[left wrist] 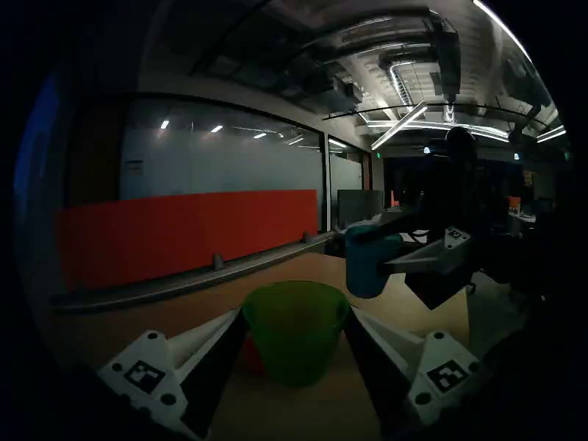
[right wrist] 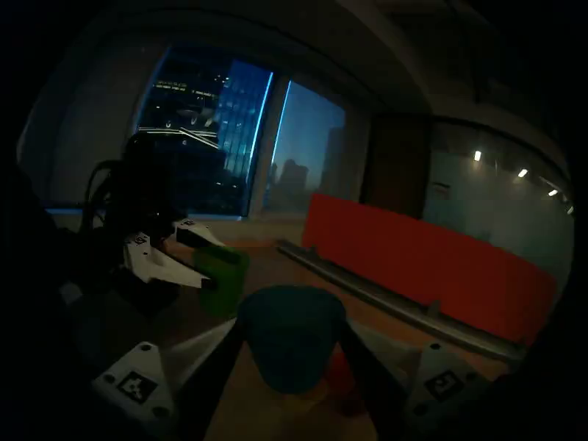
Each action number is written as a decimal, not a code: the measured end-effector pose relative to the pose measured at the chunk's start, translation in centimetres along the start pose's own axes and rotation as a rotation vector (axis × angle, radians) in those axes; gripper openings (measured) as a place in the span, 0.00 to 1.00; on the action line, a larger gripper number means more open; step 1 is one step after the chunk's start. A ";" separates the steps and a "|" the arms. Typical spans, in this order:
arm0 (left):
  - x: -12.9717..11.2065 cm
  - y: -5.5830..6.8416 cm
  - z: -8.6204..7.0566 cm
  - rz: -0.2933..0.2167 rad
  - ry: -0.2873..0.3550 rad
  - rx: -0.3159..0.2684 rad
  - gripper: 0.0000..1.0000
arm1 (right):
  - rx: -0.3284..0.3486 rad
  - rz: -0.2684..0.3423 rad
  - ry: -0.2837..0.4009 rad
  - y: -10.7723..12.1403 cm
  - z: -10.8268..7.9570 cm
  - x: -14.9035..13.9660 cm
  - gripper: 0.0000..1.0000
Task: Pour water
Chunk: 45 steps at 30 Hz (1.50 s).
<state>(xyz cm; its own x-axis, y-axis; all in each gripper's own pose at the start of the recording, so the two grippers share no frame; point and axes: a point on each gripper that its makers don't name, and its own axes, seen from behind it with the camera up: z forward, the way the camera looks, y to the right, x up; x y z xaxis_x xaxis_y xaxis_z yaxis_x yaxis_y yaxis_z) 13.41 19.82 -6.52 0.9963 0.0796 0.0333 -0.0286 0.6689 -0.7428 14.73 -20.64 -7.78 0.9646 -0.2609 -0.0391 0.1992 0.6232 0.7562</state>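
A green cup (left wrist: 295, 356) stands upright between the fingers of my left gripper (left wrist: 295, 317), which is shut on its sides. In the right gripper view a dark blue cup (right wrist: 292, 360) sits upright the same way in my right gripper (right wrist: 292, 327). Each gripper faces the other across the wooden table (left wrist: 220, 294). From the left gripper view, the right gripper (left wrist: 384, 268) holds the blue cup (left wrist: 364, 261) farther off to the right. From the right gripper view, the left gripper (right wrist: 212, 266) holds the green cup (right wrist: 223, 283) at left. The light is too dim to see water.
A small red object (left wrist: 252, 354) lies on the table just behind the green cup, and beside the blue cup as the red object (right wrist: 342, 371). An orange-red partition (left wrist: 184, 231) with a metal rail runs along the table's far edge. Dark windows (right wrist: 213, 147) stand behind.
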 end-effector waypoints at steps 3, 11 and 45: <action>0.2 0.2 0.1 0.003 0.001 -0.008 0.88 | 0.009 -0.009 0.019 0.2 0.4 1.1 0.90; 0.5 0.6 0.6 0.009 -0.001 -0.023 0.88 | 0.032 -0.059 0.078 1.0 1.3 4.1 0.90; 0.7 1.5 2.2 0.012 -0.005 -0.057 0.88 | 0.036 -0.497 0.138 3.3 4.3 10.0 0.89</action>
<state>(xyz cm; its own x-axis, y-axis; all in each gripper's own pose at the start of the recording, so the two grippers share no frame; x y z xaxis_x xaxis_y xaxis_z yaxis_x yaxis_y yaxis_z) 13.91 22.52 -6.14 0.9954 0.0914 0.0274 -0.0359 0.6247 -0.7800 24.26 -24.39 -2.89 0.7691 -0.4176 -0.4838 0.6358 0.4221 0.6463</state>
